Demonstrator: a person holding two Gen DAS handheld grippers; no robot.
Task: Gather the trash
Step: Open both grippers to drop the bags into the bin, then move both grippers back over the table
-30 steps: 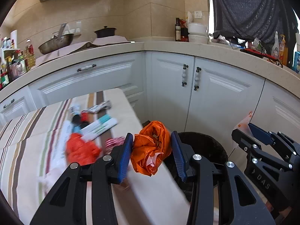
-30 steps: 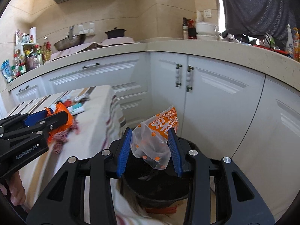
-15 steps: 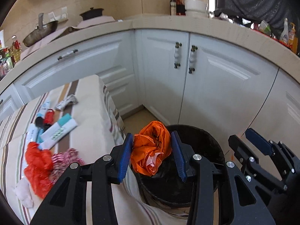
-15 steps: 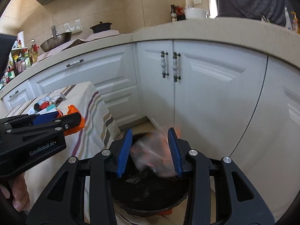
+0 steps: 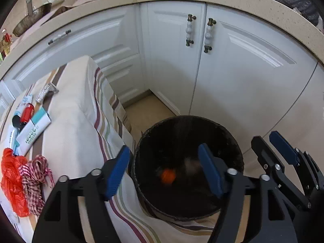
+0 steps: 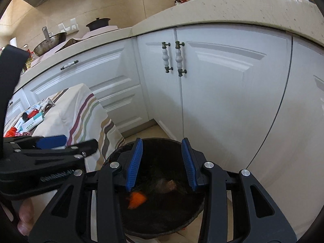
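Two claws over bin: my left claw opening, nothing between pads, orange bag dropping in; right claw parted, empty. Tabletop trash remains.

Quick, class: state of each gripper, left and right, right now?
Left gripper: jaws opening, nothing between them; orange plastic bag inside the black round bin.
Right gripper: open, holding nothing.

One black bin, two grippers, one orange wrapper, one red bag, one checked rag
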